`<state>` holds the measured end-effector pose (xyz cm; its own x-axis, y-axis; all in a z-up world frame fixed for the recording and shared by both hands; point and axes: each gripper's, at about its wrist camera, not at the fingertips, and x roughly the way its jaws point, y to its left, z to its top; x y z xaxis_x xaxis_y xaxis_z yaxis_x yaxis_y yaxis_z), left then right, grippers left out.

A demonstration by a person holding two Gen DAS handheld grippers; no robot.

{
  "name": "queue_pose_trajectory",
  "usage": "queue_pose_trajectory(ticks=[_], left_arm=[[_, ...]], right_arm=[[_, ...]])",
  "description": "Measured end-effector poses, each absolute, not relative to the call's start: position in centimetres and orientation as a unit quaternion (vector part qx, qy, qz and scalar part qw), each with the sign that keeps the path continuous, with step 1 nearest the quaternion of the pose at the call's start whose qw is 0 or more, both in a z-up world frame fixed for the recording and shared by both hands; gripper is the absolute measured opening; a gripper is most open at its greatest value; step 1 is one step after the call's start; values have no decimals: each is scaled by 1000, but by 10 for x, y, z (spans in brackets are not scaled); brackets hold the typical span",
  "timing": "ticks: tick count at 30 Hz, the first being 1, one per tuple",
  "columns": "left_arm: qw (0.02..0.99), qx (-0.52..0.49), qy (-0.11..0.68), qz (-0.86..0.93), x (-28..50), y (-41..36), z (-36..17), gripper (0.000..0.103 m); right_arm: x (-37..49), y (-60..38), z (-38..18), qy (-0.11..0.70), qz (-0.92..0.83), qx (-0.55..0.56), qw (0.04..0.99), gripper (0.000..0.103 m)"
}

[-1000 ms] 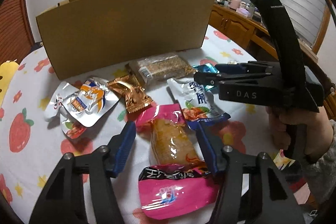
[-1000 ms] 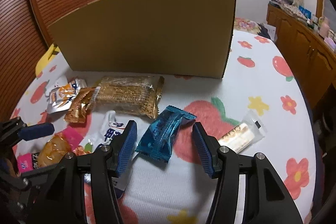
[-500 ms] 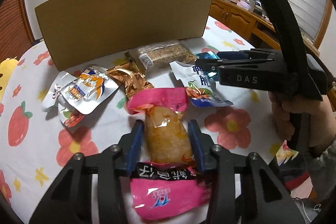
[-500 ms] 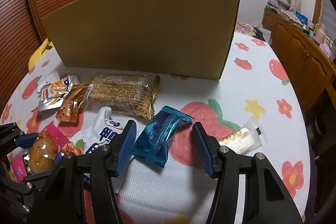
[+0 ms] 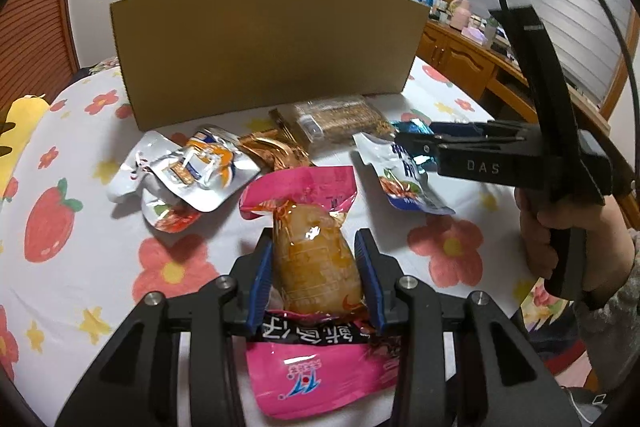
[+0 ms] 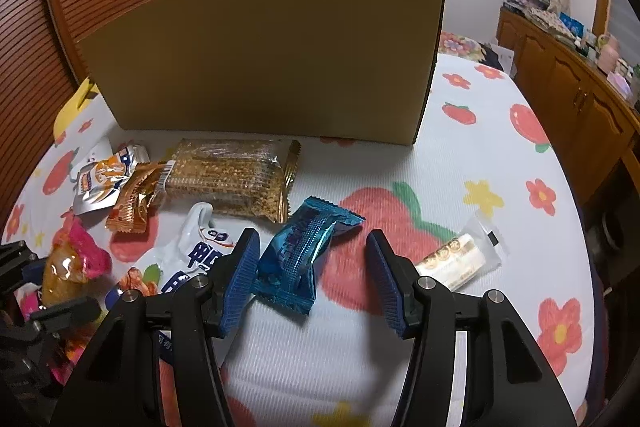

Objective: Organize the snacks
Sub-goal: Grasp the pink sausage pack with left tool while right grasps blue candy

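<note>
Left wrist view shows the left gripper [image 5: 314, 267], whose jaws have just been closing, squeezing the pink snack bag [image 5: 310, 263], while the right gripper [image 6: 312, 267] sits wide apart around the blue candy pack [image 6: 302, 257].

Your left gripper [image 5: 314, 269]: jaws just closed in, pads pressing both sides of the pink snack pouch [image 5: 312, 255] | cardboard box [image 5: 268, 47] at 12 o'clock | silver pouch [image 5: 188, 175] at 10 o'clock | white-blue pouch [image 5: 404, 179] at 2 o'clock | your right gripper [image 5: 408, 141] at 3 o'clock, over the white-blue pouch, state unclear
</note>
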<state>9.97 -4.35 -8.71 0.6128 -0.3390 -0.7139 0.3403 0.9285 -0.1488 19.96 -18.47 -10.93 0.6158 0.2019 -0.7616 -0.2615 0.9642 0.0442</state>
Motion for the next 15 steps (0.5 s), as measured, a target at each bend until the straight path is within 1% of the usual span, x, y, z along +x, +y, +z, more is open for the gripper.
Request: queue_pose_trajectory(ticks=[3,4,5,6,7,9,11,15], left_arm=[[901,-2,391,-189,99,-42,-85,38],[902,-4,388,-190,98,-41,-83,38],[903,-5,385,-191,97,-41,-83,38],[904,-6,383,-191,97,-41,-82,38],[904,-7,381,-191,96,-40,-82,38],[905,-7,380,-192,96,-41,-82,38],[906,-9,377,-190,96,-41,-82,38],[910,-16,372,-184,92,-37,-81,38]], right_arm=[[199,-185,-109,419,129,-32,898,55],[199,-185,-109,418,129,-31,899,50],[198,-185,-109,418,130,-29,899,42],[198,-185,-109,419,136,-27,897,39],[197,-183,-108,421,140,-29,896,32],[195,-181,-107,421,139,-40,896,30],[193,-182,-107,423,144,-38,894,23],[187,-186,-104,422,145,-36,894,23]])
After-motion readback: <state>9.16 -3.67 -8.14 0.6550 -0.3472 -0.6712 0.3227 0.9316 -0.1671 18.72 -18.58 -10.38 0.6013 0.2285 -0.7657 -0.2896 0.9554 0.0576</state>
